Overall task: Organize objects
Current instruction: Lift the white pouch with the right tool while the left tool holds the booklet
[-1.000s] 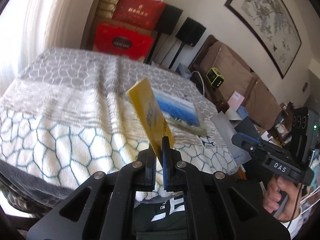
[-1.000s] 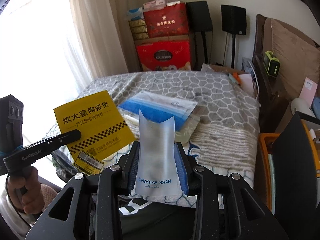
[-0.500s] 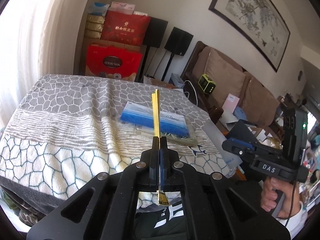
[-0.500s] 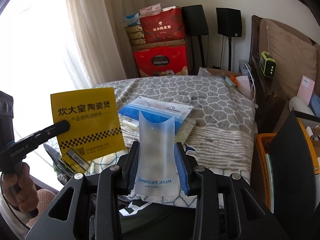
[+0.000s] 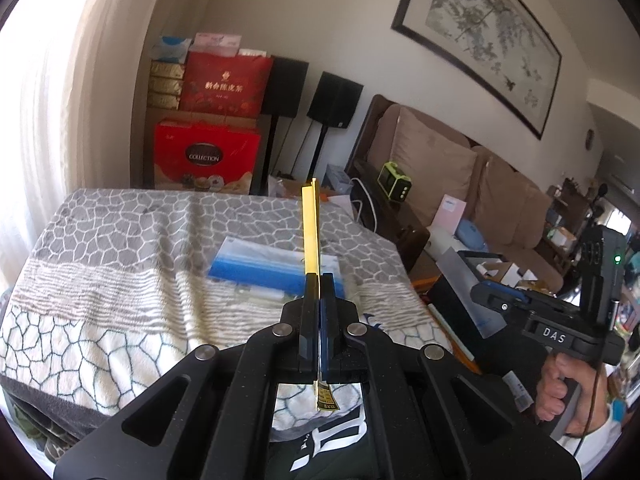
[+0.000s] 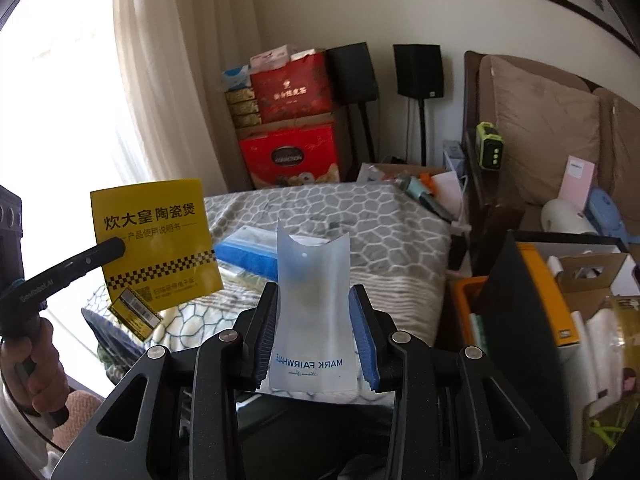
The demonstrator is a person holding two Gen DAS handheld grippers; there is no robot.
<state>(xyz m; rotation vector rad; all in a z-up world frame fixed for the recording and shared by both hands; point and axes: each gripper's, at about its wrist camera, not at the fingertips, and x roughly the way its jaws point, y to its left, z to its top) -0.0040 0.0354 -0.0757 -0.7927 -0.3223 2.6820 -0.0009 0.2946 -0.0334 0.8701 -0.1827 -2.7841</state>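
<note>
While both grippers are held above the near edge of the patterned blanket (image 5: 120,264), the left gripper (image 5: 319,280) is clamped fully closed on a yellow instruction booklet (image 6: 154,240), seen edge-on in its own view and raised clear of the blanket. A frosted plastic pouch (image 6: 314,304) marked MARK FAIRWHALE is pinched between the partly closed jaws of the right gripper (image 6: 314,316) and bowed. Further back, a blue zip bag (image 5: 272,268) is seen lying flat on the blanket. Red gift boxes (image 5: 206,156) are stacked beyond.
</note>
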